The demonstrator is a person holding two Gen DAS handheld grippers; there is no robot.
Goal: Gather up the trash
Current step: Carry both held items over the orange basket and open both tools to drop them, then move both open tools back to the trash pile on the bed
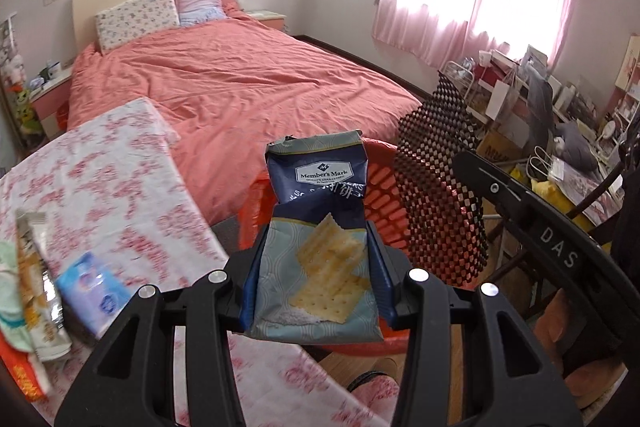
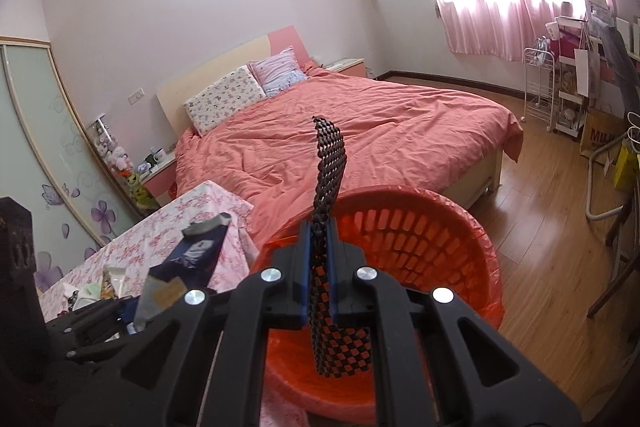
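The left gripper (image 1: 316, 267) grips a blue cracker packet (image 1: 318, 223) reading "Member's Mark", upright at lower centre of its view, long axis vertical. The right gripper (image 2: 319, 267) is clenched on a black-and-red checkered wrapper (image 2: 329, 163), standing edge-on and upright above the orange basket (image 2: 432, 227) at centre frame.

1. Our left claw (image 1: 316, 263) tilts downward, its jaws partly spread and pressing on a cracker packet (image 1: 316, 227).
2. Our right claw (image 2: 319, 267) tilts down, clamped nearly closed on a checkered wrapper (image 2: 330, 163).
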